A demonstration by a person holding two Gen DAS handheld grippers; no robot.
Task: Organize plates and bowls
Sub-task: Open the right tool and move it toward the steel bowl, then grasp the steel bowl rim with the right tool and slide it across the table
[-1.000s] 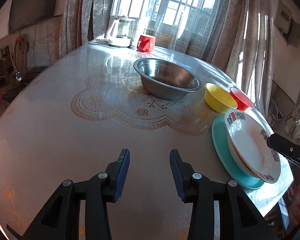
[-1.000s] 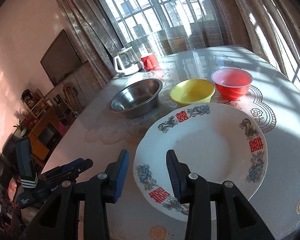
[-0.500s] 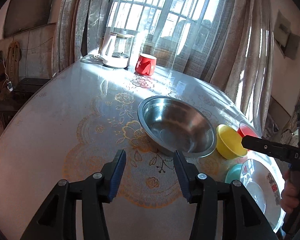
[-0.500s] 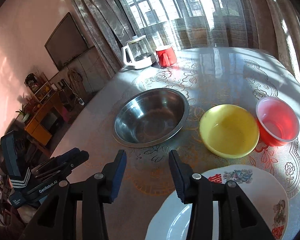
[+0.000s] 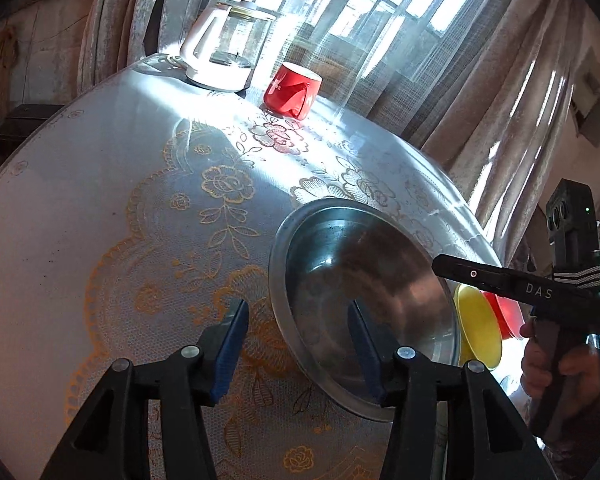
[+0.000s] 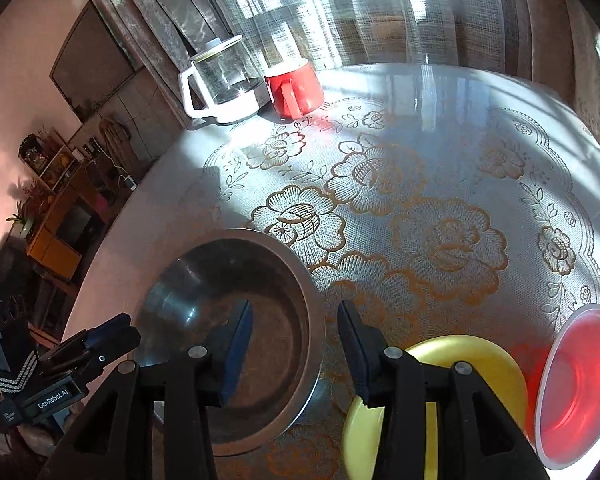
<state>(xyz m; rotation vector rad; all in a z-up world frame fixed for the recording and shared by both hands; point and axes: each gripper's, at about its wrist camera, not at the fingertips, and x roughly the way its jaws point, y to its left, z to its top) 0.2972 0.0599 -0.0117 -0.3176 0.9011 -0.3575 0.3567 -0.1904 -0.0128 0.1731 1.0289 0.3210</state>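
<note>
On the table [image 5: 80, 240], steel bowl [image 5: 364, 300] sits beside yellow bowl [image 6: 460, 364] and red bowl [image 6: 580, 384]. My left tool [image 5: 296, 340] and right tool [image 6: 294, 340] hover spread across its rim, pinching nothing.

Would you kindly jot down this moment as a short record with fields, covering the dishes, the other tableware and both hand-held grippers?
surface: round table with lace-pattern cloth
bowls: steel bowl, yellow bowl, red bowl, in a row
far edge: glass kettle, red mug beside it
left hand-held gripper: open, empty, straddling the steel bowl's near rim
right hand-held gripper: open, empty, straddling the steel bowl's rim
</note>
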